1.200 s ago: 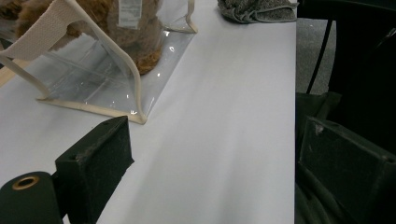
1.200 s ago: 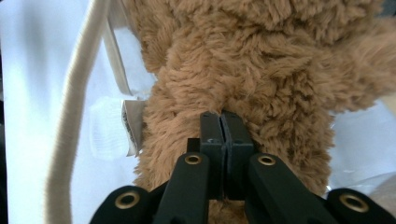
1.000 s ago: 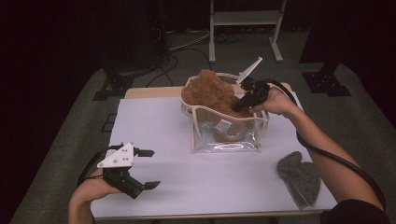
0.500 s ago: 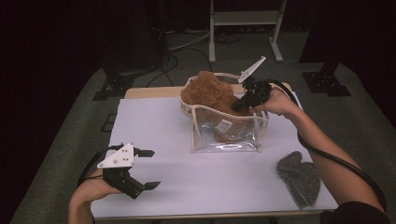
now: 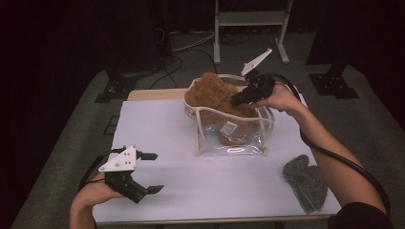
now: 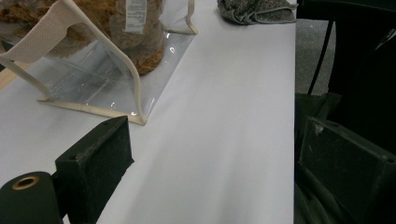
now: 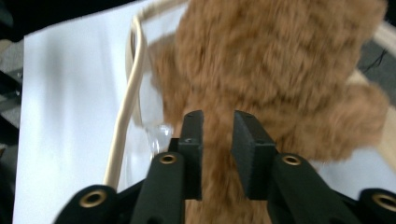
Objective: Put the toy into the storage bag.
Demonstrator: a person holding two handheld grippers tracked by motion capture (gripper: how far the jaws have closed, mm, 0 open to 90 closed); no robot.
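Now right hand-held gripper (image 7: 217,140) at the top of the brown plush toy (image 5: 217,98), jaws just opening, a narrow gap, fur behind them, not pinched. Toy inside the clear bag (image 5: 234,136) on the white table (image 5: 191,186). Left hand-held gripper (image 5: 145,172) wide apart, empty, near the table's front edge; grey cloth (image 5: 305,181) at the right.

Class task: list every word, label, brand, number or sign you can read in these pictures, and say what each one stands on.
No text can be read in any view.
White sewn-in tag on the brown plush toy inside the clear bag: printed, but too small and blurred to read, in the left gripper view too.
Nothing else carries any visible writing.
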